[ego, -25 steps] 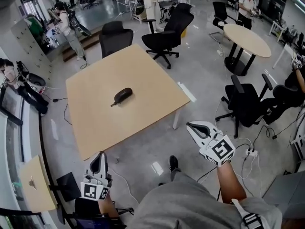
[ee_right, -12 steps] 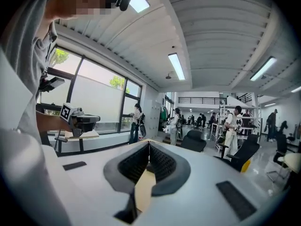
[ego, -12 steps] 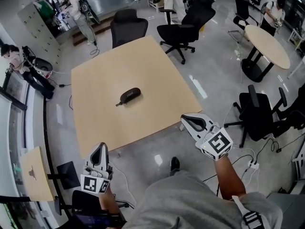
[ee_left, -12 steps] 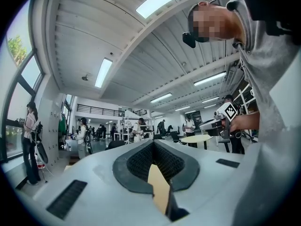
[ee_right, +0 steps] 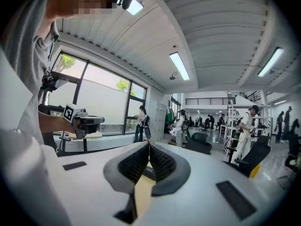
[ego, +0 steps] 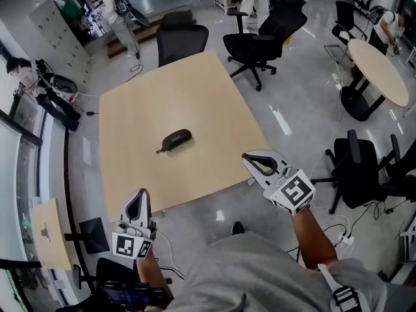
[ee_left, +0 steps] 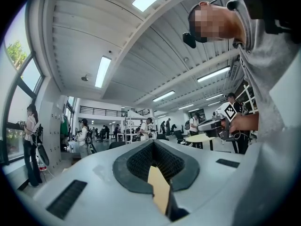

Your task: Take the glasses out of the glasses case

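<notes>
A square table [ego: 195, 96] with a light wooden top is standing on a glossy grey floor [ego: 292, 129], and in the head view it is sitting turned, with one corner pointing toward the lower right. A dark, oval glasses case [ego: 177, 139] is lying flat on the table, a little nearer to the near edge than to the far one and well away from every corner. The case is lying closed, with its long side running diagonally from lower left to upper right. A short dark strap [ego: 158, 151] is trailing from its lower-left end and resting on the wood. Pale reflections are showing on the floor just beside the table's right edge.
</notes>
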A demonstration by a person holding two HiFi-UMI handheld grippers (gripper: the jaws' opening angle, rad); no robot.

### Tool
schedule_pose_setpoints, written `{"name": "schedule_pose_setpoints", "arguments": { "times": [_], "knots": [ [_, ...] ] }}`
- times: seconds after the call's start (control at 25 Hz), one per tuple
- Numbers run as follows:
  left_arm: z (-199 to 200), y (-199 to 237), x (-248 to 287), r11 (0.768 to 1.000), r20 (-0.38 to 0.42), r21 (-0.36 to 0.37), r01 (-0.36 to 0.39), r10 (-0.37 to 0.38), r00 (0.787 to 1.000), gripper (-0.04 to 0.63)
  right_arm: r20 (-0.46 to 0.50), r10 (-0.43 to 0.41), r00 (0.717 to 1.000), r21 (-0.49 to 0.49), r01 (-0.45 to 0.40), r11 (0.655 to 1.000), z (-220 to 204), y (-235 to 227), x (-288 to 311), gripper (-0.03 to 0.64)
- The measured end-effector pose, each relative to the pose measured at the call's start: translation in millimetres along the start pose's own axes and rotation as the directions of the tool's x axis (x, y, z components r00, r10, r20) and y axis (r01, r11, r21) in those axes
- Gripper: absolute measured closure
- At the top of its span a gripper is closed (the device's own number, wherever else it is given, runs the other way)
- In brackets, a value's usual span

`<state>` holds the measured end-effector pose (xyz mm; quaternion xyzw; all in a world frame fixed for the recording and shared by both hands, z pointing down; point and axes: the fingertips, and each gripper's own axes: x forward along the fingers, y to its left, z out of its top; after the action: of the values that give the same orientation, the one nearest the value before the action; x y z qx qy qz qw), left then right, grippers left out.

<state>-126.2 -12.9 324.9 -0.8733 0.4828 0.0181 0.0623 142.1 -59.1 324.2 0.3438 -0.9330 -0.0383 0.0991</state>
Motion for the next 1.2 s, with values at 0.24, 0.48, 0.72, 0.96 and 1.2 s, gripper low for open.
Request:
{"name": "schedule_pose_setpoints", "arguments": {
  "times": [0.24, 0.48, 0.72, 0.96, 1.2],
  "knots": [
    [5, -19, 19, 0.999, -0.024, 0.03, 0.02, -0.019, 1.0, 0.591, 0.016, 0.013, 1.0, 0.031, -0.014, 0.999, -10, -19, -5, 0.609],
    [-1, -10, 24, 1.0, -0.044, 0.027, 0.013, -0.011, 0.999, 0.591, 0.004, 0.025, 1.0, 0.048, -0.025, 0.999, -19, -24, 6, 0.609],
    [-18, 3, 46, 0.999, -0.037, -0.004, 0.042, -0.042, 0.998, 0.591, -0.018, -0.009, 1.0, 0.04, 0.009, 0.999, -22, -40, 16, 0.609],
    [-21, 37, 78, 0.997, -0.003, -0.018, 0.069, -0.069, 0.998, 0.591, -0.038, -0.026, 0.999, 0.033, 0.027, 0.999, -20, -51, 46, 0.609],
    [-28, 80, 108, 0.997, -0.009, -0.021, 0.081, -0.081, 0.997, 0.591, -0.036, -0.028, 0.999, 0.05, 0.03, 0.998, -14, -68, 93, 0.609]
  ]
}}
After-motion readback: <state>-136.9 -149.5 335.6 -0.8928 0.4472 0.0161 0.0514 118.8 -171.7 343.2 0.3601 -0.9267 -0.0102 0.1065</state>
